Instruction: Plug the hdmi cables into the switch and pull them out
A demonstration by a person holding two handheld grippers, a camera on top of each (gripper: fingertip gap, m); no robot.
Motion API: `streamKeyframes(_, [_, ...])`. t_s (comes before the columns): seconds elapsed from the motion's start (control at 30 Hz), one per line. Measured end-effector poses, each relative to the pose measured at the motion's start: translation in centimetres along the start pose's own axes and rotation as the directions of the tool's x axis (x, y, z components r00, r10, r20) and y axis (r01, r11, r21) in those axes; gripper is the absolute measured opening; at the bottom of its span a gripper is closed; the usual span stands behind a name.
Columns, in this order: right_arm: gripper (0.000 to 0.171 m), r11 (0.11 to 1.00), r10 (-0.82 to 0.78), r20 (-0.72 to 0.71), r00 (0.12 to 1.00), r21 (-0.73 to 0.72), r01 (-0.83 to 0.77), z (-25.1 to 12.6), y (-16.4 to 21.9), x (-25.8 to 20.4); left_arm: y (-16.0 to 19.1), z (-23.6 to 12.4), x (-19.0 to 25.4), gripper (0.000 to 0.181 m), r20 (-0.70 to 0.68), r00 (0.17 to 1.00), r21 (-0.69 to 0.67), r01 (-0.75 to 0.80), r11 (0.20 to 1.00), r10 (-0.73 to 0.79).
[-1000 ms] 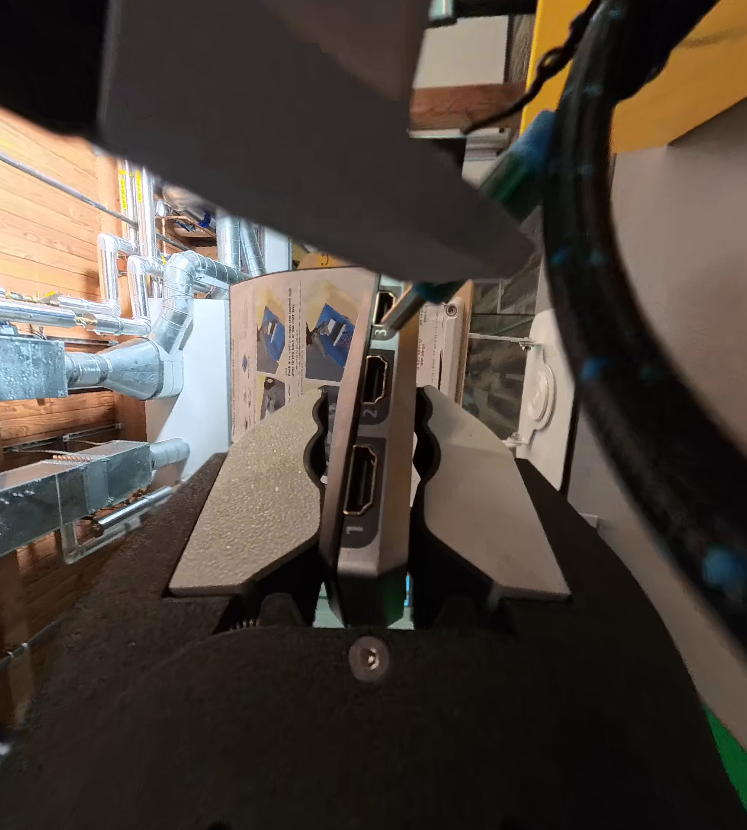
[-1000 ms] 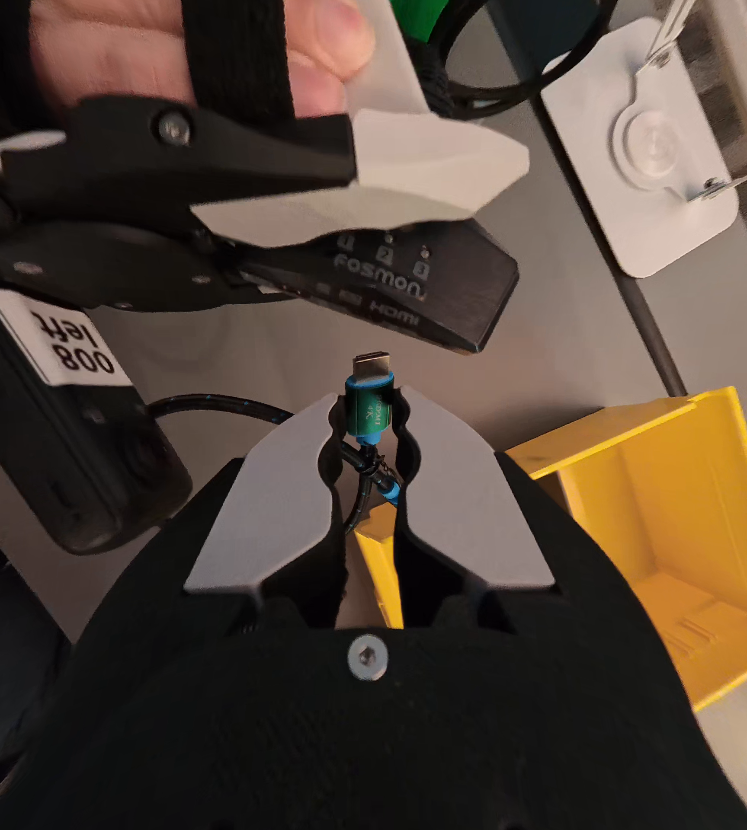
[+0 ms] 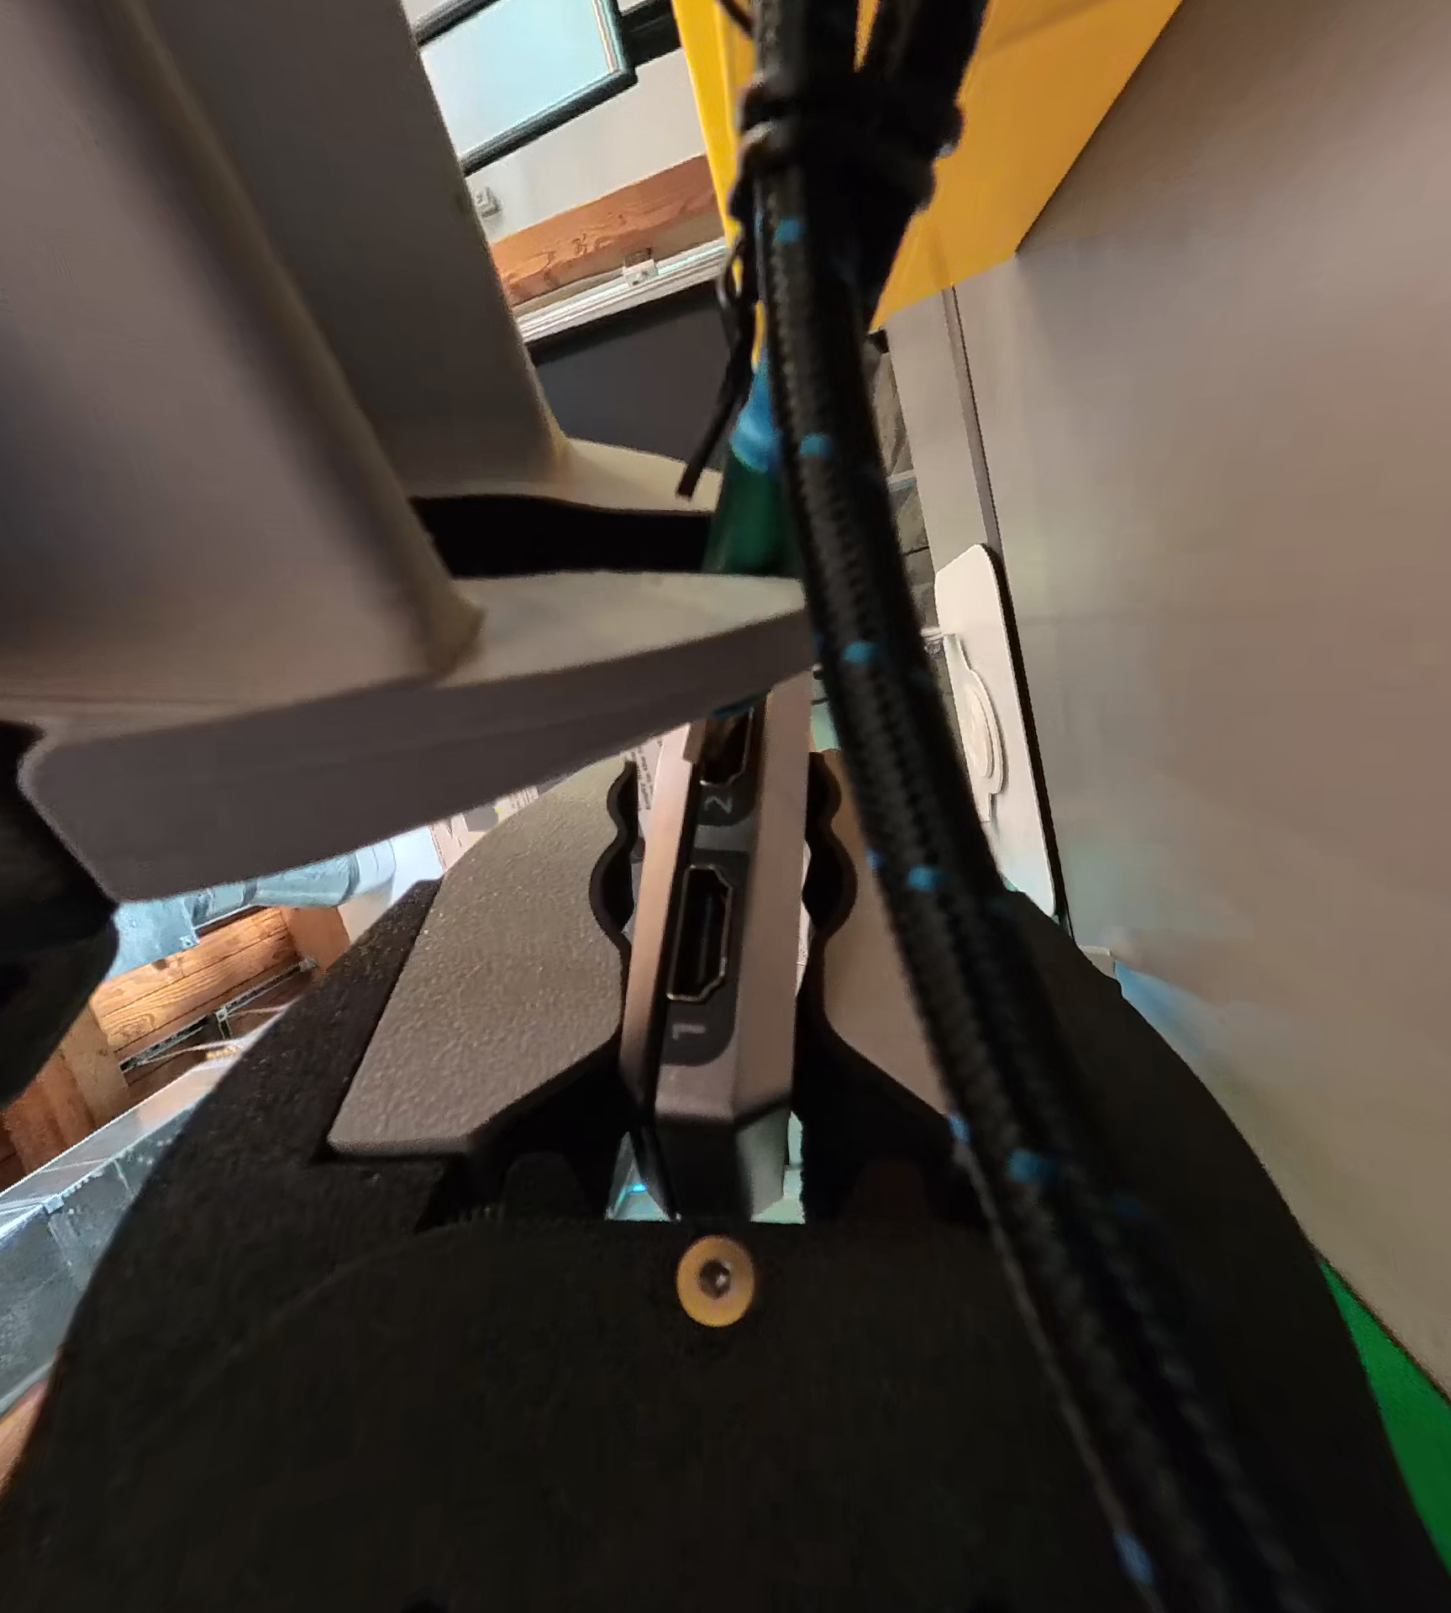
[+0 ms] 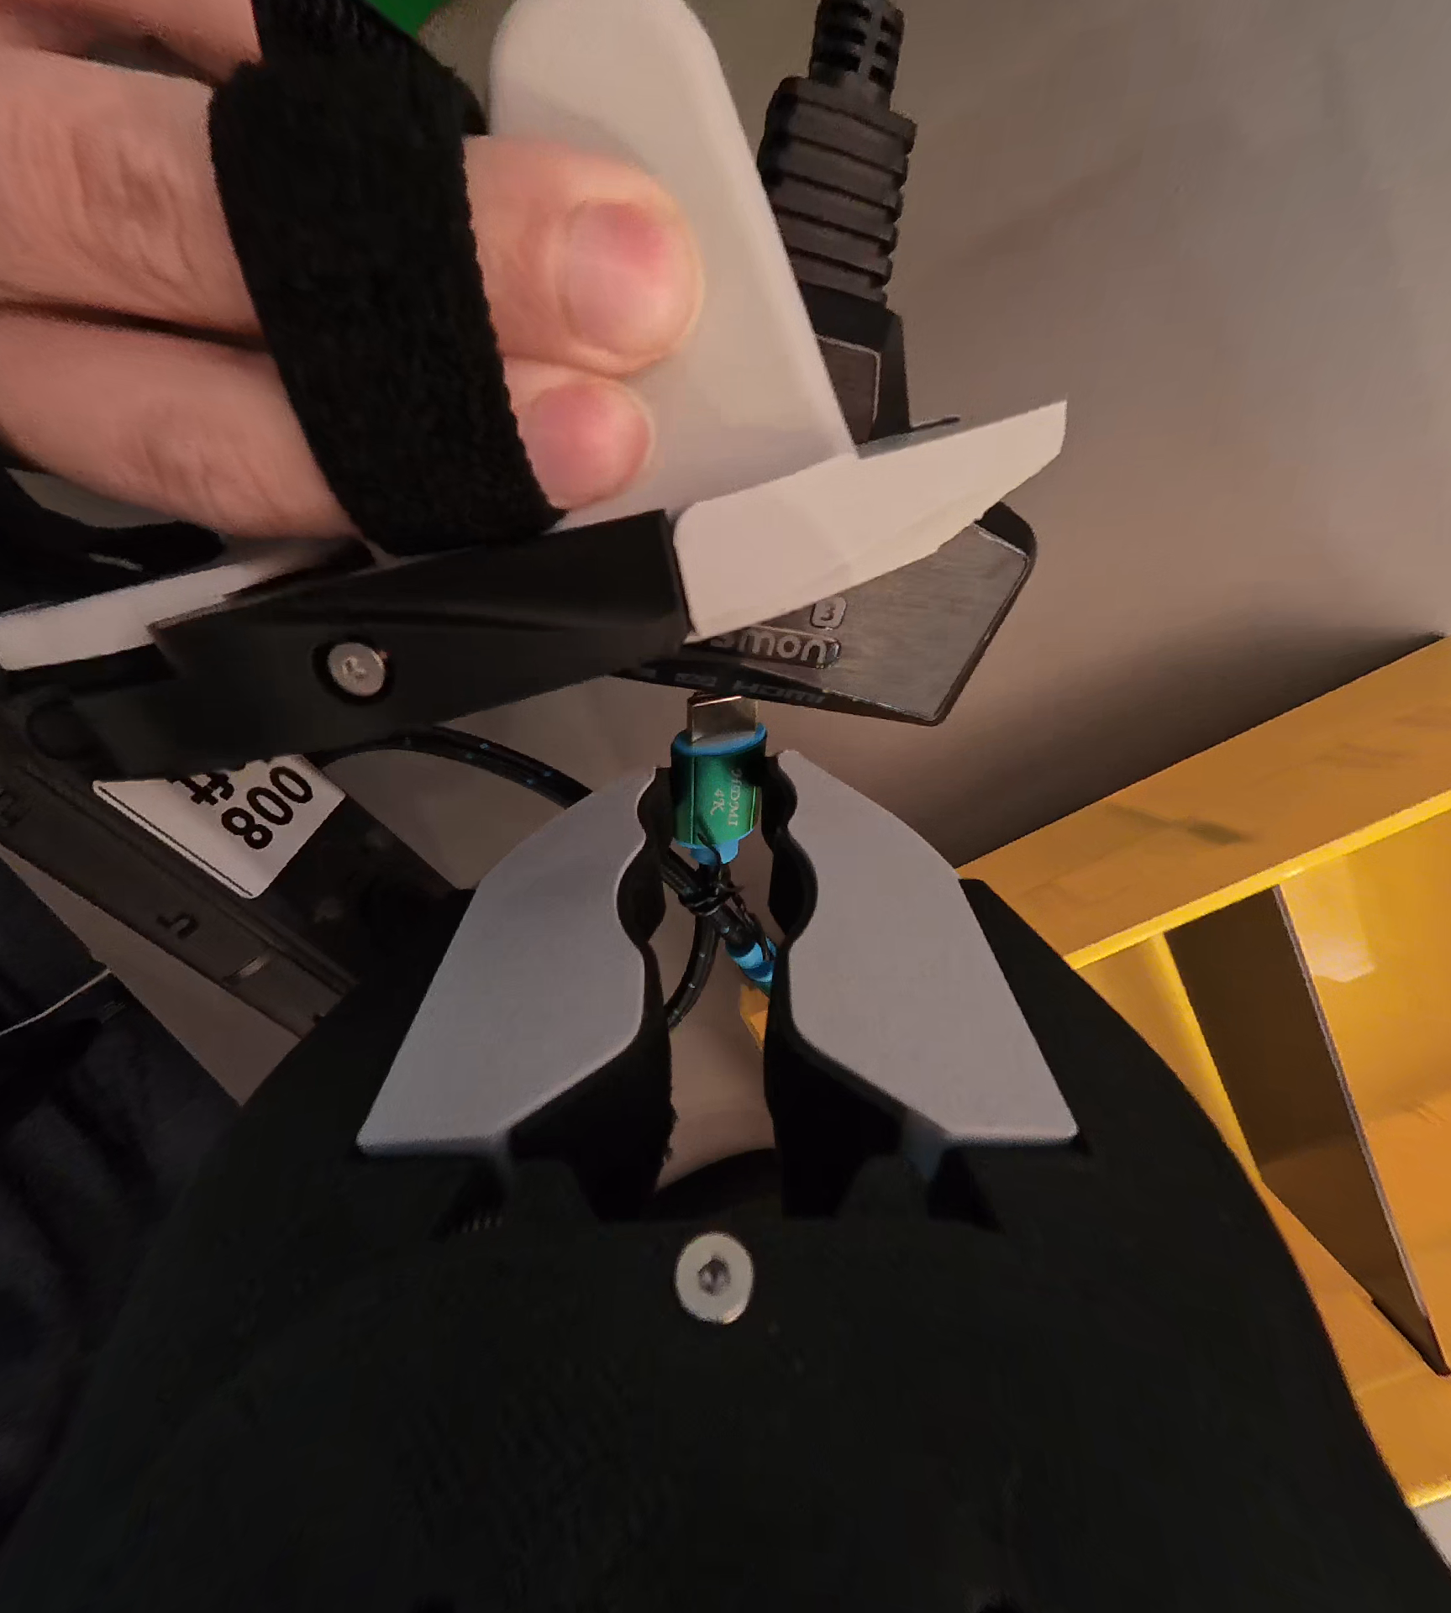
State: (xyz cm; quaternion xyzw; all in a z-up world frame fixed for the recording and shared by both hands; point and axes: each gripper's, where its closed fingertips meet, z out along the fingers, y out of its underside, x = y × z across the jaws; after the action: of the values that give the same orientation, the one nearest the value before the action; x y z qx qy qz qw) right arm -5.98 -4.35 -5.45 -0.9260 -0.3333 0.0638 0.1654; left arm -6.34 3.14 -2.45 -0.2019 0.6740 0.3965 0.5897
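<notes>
The left hand-held gripper (image 3: 717, 882) is clamped on the switch (image 3: 708, 978), a slim dark slab held edge-on between its fingers, long axis running straight out along them. The port edge faces the camera: one empty port (image 3: 700, 934) near the fingers' base, a second (image 3: 726, 751) just beyond it and partly hidden behind the other gripper's pale finger.

In the right wrist view the switch (image 4: 922, 628) lies crosswise, its long axis left to right, its brushed face tilted toward the camera and its far corner sticking out past the left gripper's white finger. A thick black plug (image 4: 844, 183) stands on the switch's far edge.

The right hand-held gripper (image 4: 717, 803) is closed on a green plug (image 4: 717, 799), long axis pointing straight at the switch's near edge. The plug's metal tip (image 4: 717, 716) reaches that edge; whether it has entered a port cannot be told. The braided black cable (image 4: 704, 951) loops back between the fingers.

A hand (image 4: 285, 262) under a black strap holds the left gripper, just left of the switch. Right of the switch a yellow bin (image 4: 1315, 1004) sits on the grey bench (image 4: 1228, 305), well apart, with bare bench between them.
</notes>
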Motion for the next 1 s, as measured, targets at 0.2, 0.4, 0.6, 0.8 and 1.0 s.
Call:
streamKeyframes(0.2, [0.021,0.998,0.028,0.009,1.0,-0.063,-0.027,0.9,0.7,-0.1,-0.7,0.0,0.8,0.036,-0.039,0.998,0.002,-0.046,0.999,0.046])
streamKeyframes(0.4, [0.02,0.989,0.051,0.005,0.999,-0.139,-0.05,1.7,1.4,-0.4,-1.4,-0.1,1.9,0.036,-0.091,0.99,0.007,-0.105,0.994,0.105])
streamKeyframes(0.6, [0.021,0.999,0.025,0.028,0.999,-0.04,-0.023,1.5,-0.1,-0.5,-0.1,0.2,1.6,0.036,-0.11,0.993,-0.013,-0.044,0.999,0.043])
streamKeyframes(0.8, [0.02,0.989,0.082,0.069,0.994,0.118,-0.09,-0.4,-1.5,1.4,4.1,0.5,-0.6,0.036,-0.118,0.978,-0.053,0.166,0.985,-0.171])
streamKeyframes(1.0, [0.017,0.983,0.115,0.173,0.978,0.122,-0.137,-0.9,-0.8,1.5,7.9,0.5,-3.3,0.036,-0.097,0.808,-0.056,0.579,0.814,-0.581])
